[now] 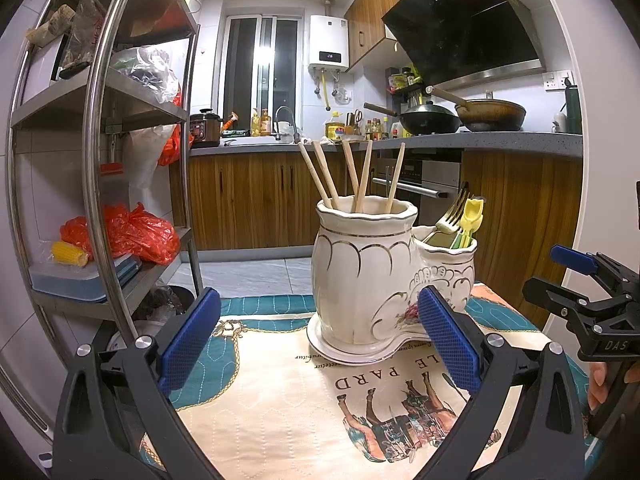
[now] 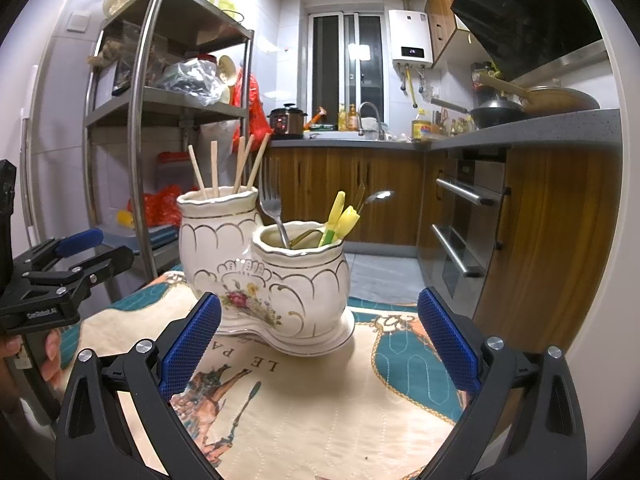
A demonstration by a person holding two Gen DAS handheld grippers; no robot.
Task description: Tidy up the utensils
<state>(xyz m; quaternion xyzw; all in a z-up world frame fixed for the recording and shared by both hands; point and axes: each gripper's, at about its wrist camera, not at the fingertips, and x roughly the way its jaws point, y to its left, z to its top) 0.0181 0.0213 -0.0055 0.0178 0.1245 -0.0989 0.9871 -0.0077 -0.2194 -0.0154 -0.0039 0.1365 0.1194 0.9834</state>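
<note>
A white ceramic double utensil holder stands on a patterned cloth. Its tall pot holds several wooden chopsticks. Its low pot holds forks, a spoon and yellow-green plastic utensils. My left gripper is open and empty, just in front of the holder. My right gripper is open and empty, also just in front of it. Each gripper shows at the edge of the other's view.
A steel shelf rack with bags and boxes stands to the left of the table. Wooden kitchen cabinets, an oven and a counter with woks lie behind.
</note>
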